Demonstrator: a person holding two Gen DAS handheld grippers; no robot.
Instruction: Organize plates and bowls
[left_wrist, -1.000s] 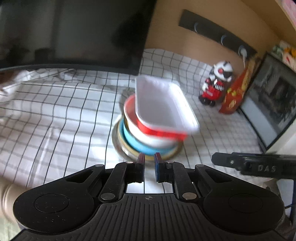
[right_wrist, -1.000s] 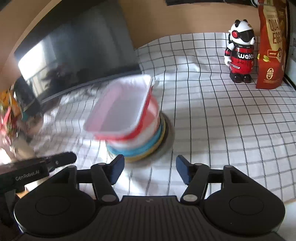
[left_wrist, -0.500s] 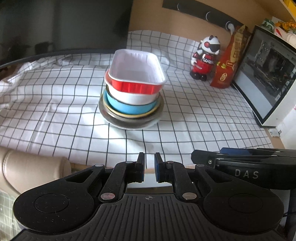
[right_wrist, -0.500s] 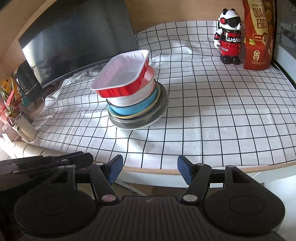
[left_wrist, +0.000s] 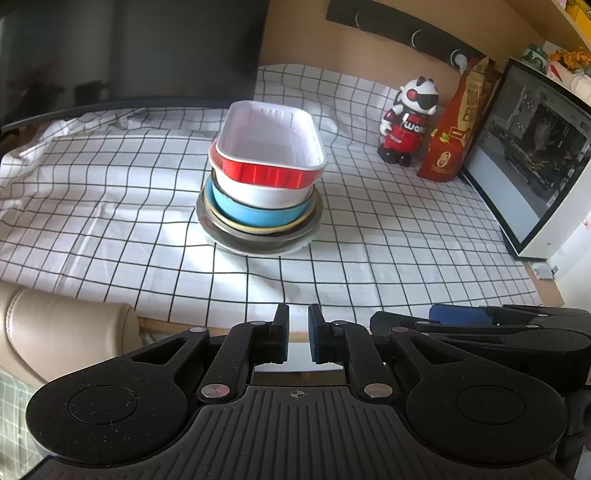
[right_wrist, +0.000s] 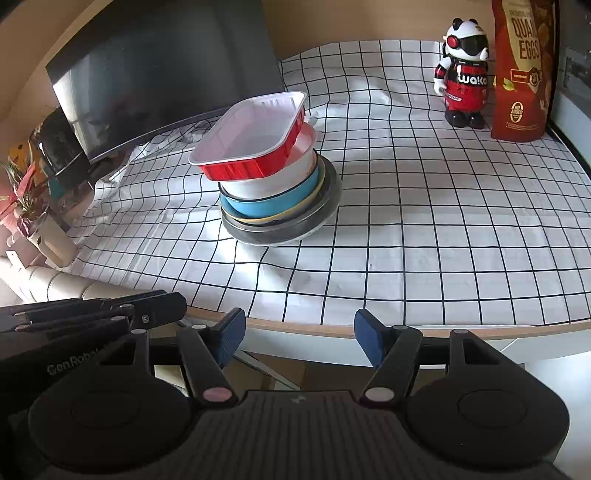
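Note:
A stack of dishes stands mid-table on the checked cloth. A red rectangular tray with a white inside sits on top, slightly tilted. Under it are a white bowl, a blue bowl and grey plates. My left gripper is shut and empty, off the table's front edge. My right gripper is open and empty, also off the front edge. Each gripper shows at the side of the other's view.
A dark monitor stands behind the stack. A robot toy and a red egg bag stand at the back right, beside a screen. A beige cushion and a potted plant are at the left.
Both grippers have pulled back from the stack to beyond the table's front edge. The red tray, blurred and tilted a second ago, now rests still on the stack.

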